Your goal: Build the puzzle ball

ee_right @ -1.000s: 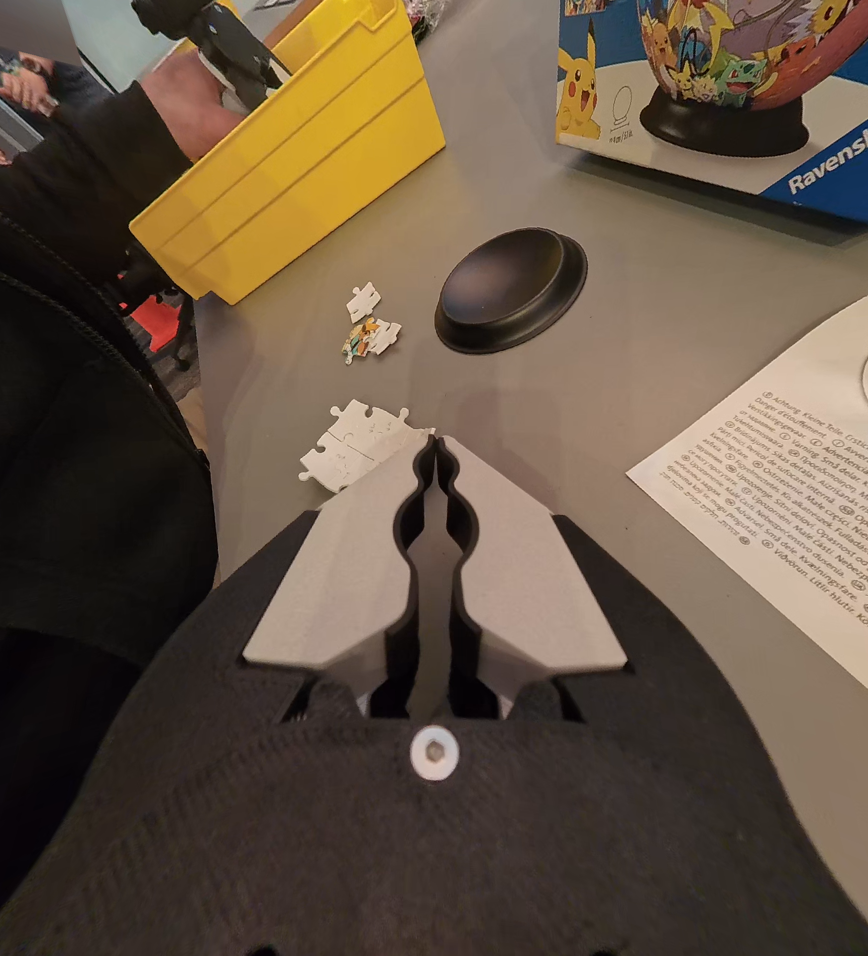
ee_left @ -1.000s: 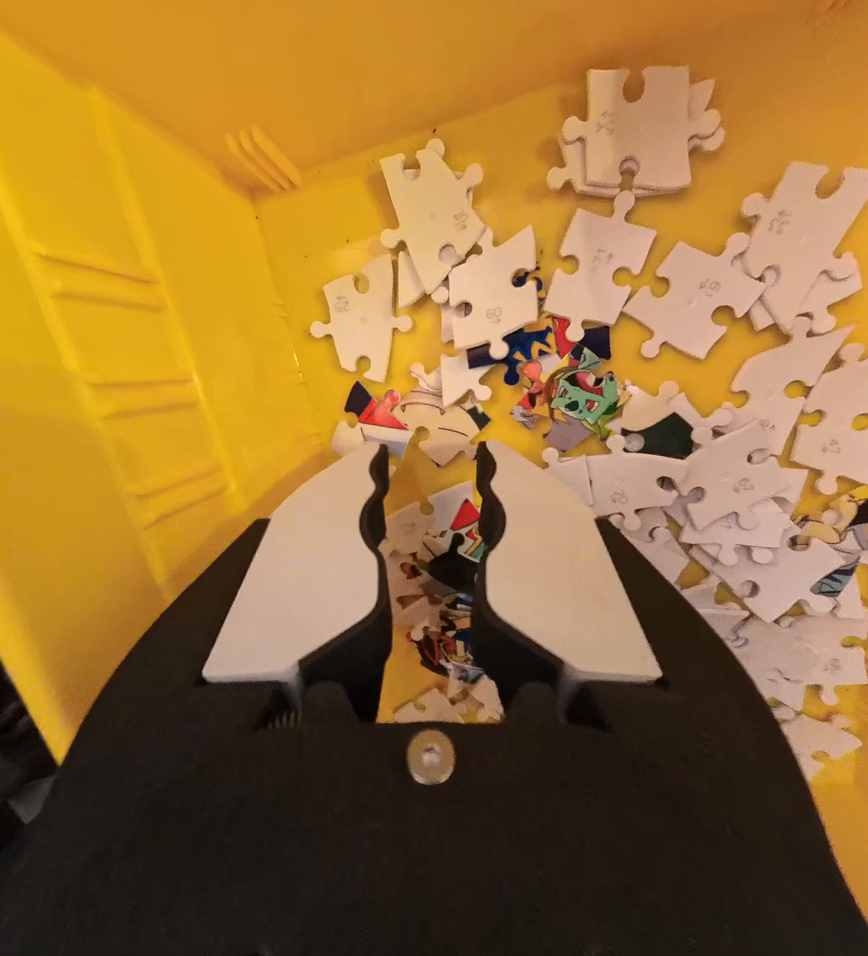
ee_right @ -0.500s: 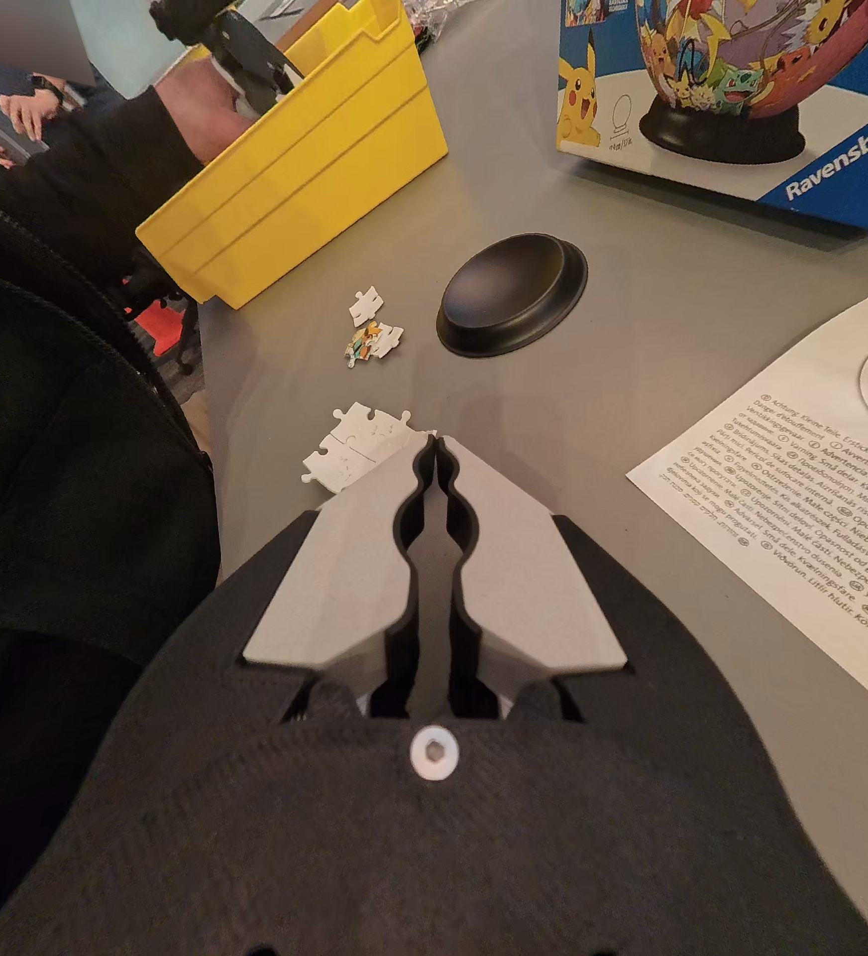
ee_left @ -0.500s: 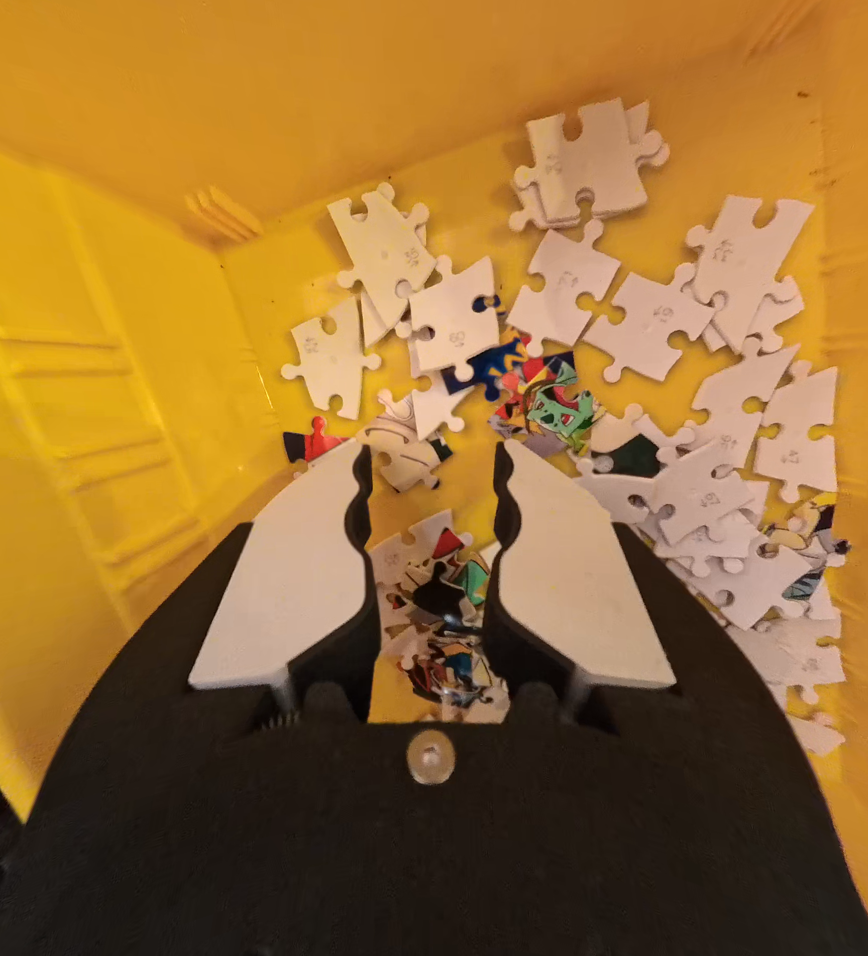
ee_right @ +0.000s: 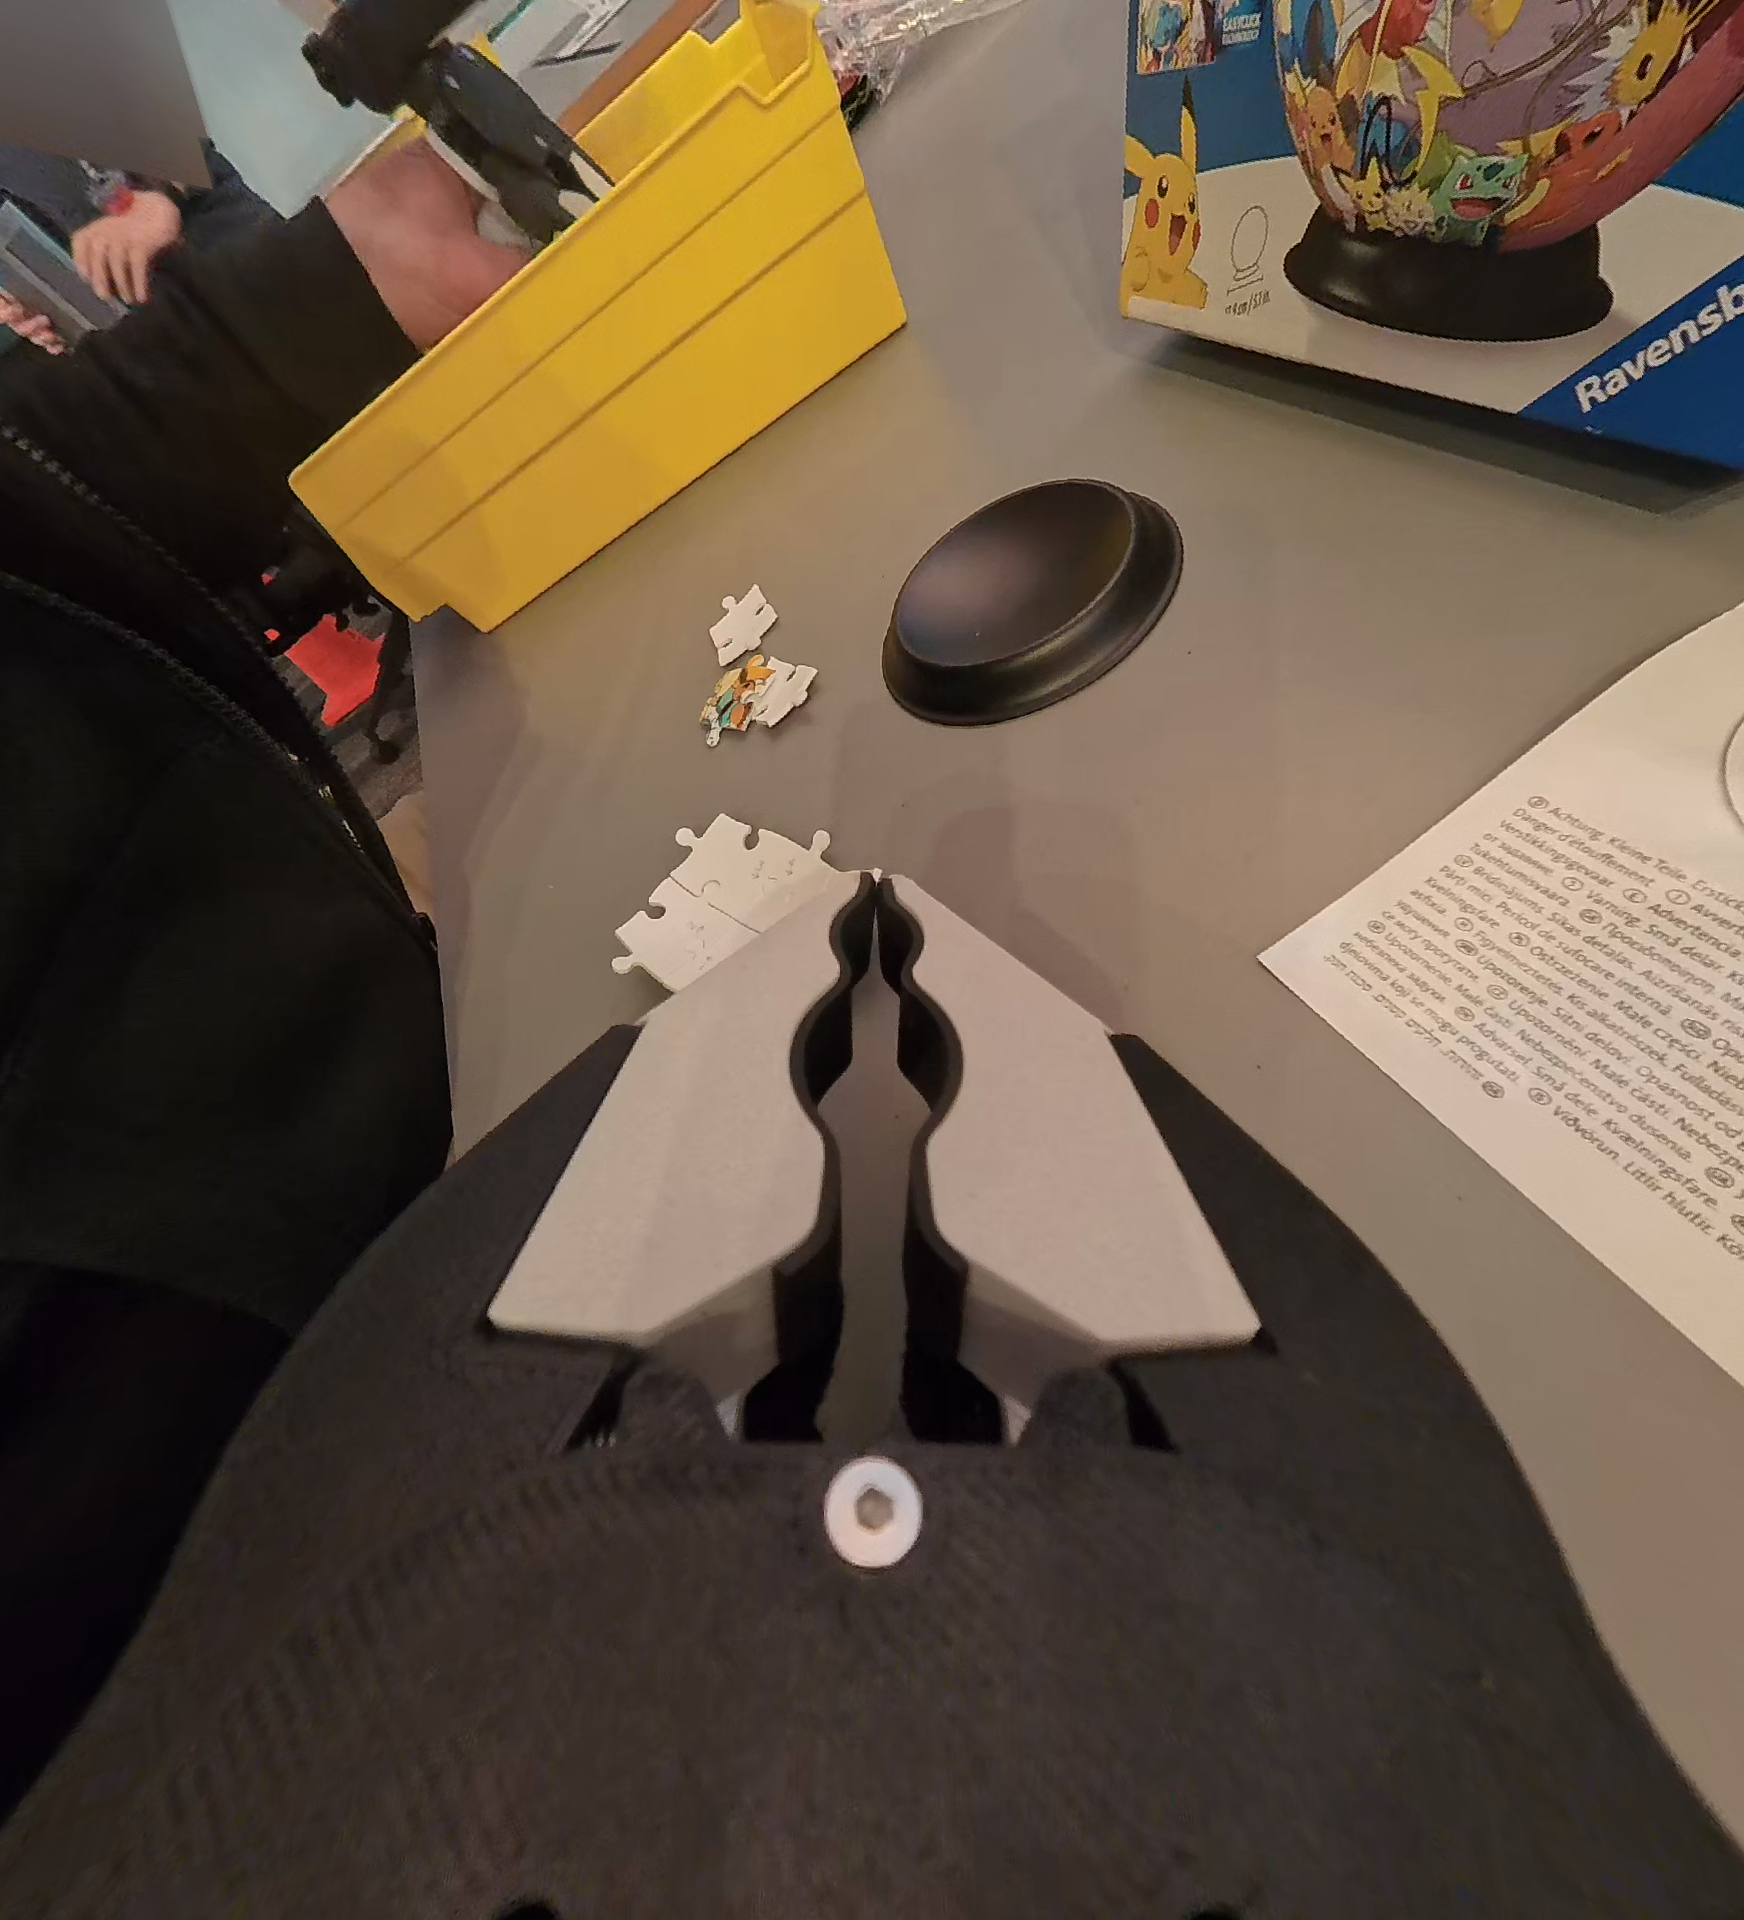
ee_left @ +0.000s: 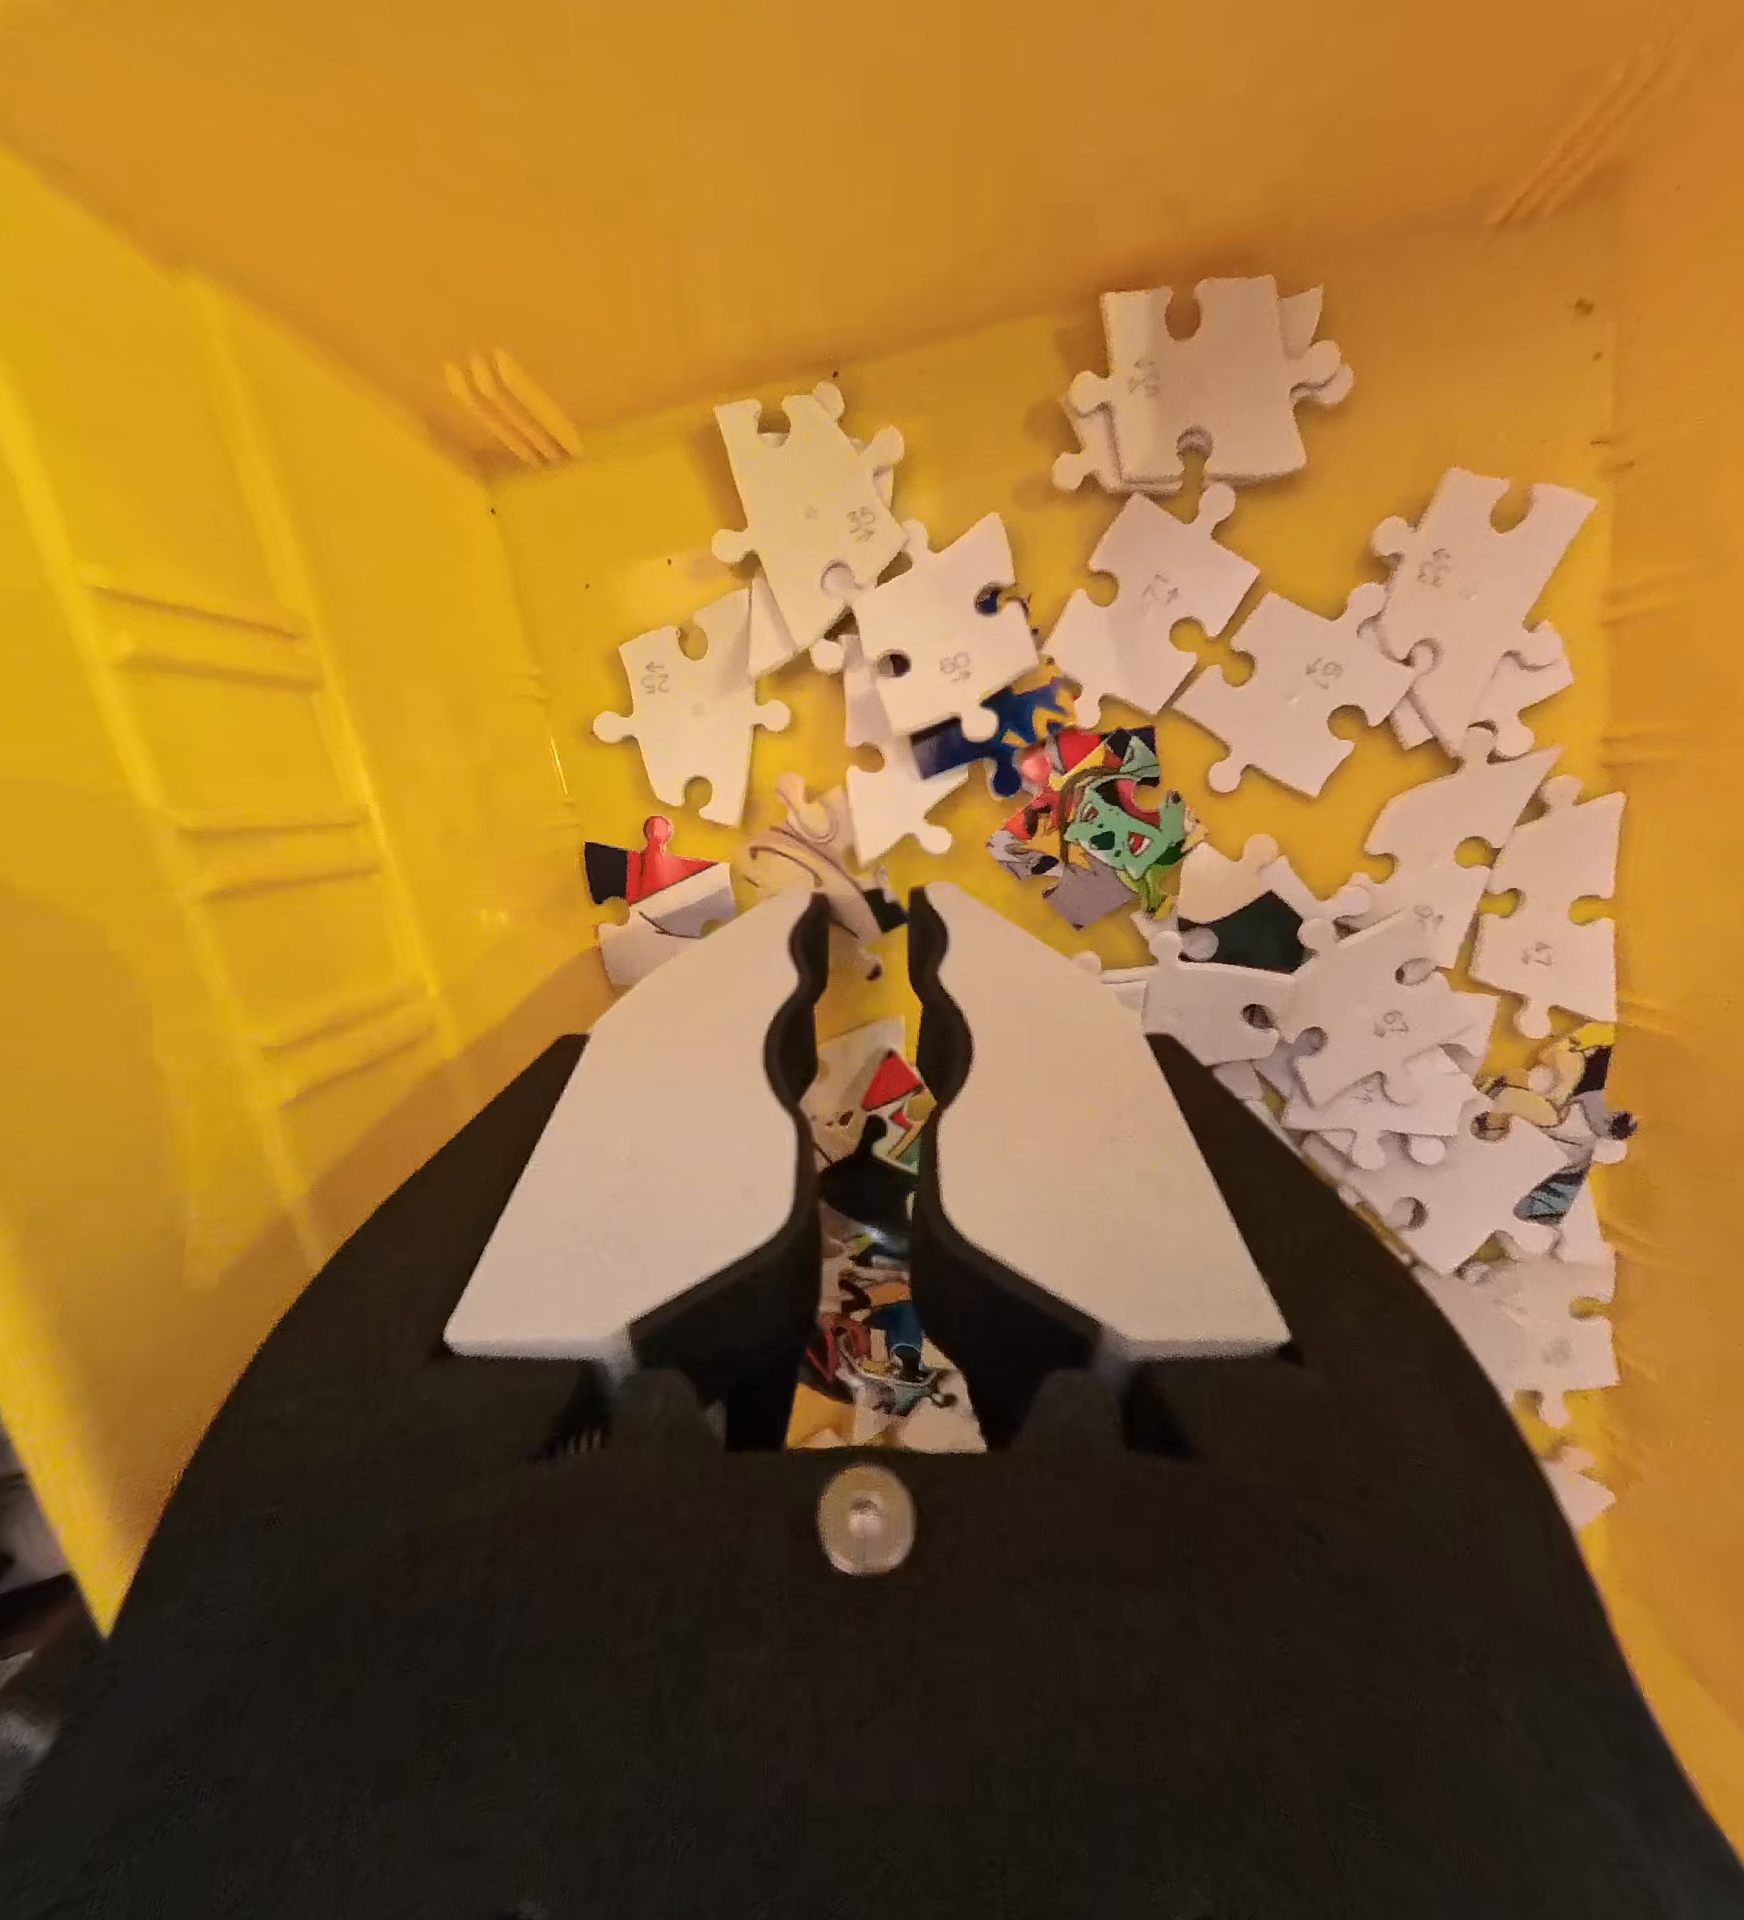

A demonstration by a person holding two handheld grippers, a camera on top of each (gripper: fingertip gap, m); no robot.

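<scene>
My left gripper (ee_left: 865, 914) is down inside the yellow bin (ee_left: 224, 727), over a heap of puzzle pieces (ee_left: 1263, 675), most lying white side up. Its jaws stand a narrow gap apart, with the edge of a cream piece (ee_left: 795, 857) between the tips. My right gripper (ee_right: 873, 883) is shut low over the grey table, with the edge of a few joined white pieces (ee_right: 733, 899) pinched at its tips. The left gripper (ee_right: 494, 125) and the hand holding it also show in the right wrist view, inside the bin (ee_right: 639, 364).
A black round stand (ee_right: 1034, 603) sits mid-table with three loose pieces (ee_right: 754, 665) to its left. The puzzle box (ee_right: 1470, 208) stands at the back right and a printed instruction sheet (ee_right: 1626, 987) lies at the right. A person's black jacket (ee_right: 120, 935) fills the left. Spacing between my two grippers at the tips: around 45 cm.
The left gripper's jaws opened wider half a second ago and have since narrowed around the cream piece. The right gripper has stayed put, still shut.
</scene>
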